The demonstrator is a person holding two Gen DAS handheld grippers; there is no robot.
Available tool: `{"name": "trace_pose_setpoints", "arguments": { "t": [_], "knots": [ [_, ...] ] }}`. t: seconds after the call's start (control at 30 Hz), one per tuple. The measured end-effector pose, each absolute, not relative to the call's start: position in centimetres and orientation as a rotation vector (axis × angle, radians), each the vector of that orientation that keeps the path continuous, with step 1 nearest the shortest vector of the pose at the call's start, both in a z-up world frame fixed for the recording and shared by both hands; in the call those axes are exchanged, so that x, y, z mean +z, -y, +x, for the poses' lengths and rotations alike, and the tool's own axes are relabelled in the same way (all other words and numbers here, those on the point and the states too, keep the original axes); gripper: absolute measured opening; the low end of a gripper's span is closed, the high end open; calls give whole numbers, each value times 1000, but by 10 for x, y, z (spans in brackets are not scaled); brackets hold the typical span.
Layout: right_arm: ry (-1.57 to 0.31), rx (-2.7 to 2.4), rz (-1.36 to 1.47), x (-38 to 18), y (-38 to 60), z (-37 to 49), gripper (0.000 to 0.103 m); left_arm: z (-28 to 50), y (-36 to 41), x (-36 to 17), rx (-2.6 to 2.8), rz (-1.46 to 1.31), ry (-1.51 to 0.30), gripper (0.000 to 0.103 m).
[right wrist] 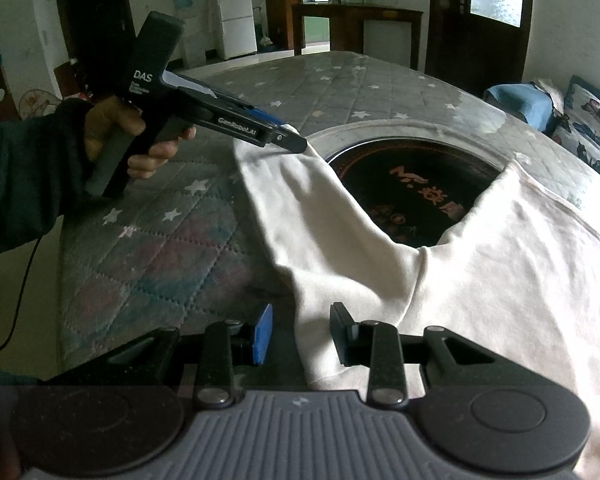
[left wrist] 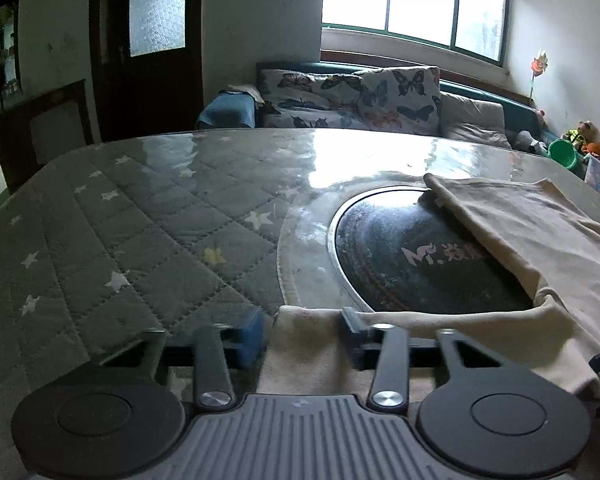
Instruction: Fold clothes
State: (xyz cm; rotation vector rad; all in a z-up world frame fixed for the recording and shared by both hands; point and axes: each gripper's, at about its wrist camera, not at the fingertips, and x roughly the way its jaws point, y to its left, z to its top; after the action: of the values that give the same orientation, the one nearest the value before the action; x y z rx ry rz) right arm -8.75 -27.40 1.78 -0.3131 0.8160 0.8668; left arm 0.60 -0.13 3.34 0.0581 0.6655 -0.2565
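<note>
Now | L tongs (left wrist: 306, 334) clamped on soft cream shirt (right wrist: 480, 280) sleeve | R tongs (right wrist: 300, 336) clamped on hem | quilted star cover (left wrist: 120, 220)

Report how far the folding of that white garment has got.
Done: no fold shows; the white garment lies spread over the quilted table cover and dark round inset. In hand: left gripper and right gripper each have an edge between their fingers. Left: every fold.

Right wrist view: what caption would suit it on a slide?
Both handheld grippers, left and right, pinch a cream garment on a star-quilted table.
</note>
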Motion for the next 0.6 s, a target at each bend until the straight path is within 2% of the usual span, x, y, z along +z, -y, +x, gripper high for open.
{"name": "trace_pose_setpoints", "arguments": {
  "t": [0.03,0.07,0.17,0.47,0.6],
  "knots": [
    [-815,867,-311,18,274,-87,31,5,2,33,-259,60,-658,26],
    [-812,866,-307,18,274,-87,31,4,2,33,-256,67,-650,21],
    [-813,869,-295,18,272,-85,31,1,11,35,-240,131,-622,15],
    [-817,933,-321,17,264,-97,32,2,22,38,-195,225,-567,15],
    [-810,916,-294,25,272,-101,32,3,20,34,-187,208,-589,20]
  ]
}}
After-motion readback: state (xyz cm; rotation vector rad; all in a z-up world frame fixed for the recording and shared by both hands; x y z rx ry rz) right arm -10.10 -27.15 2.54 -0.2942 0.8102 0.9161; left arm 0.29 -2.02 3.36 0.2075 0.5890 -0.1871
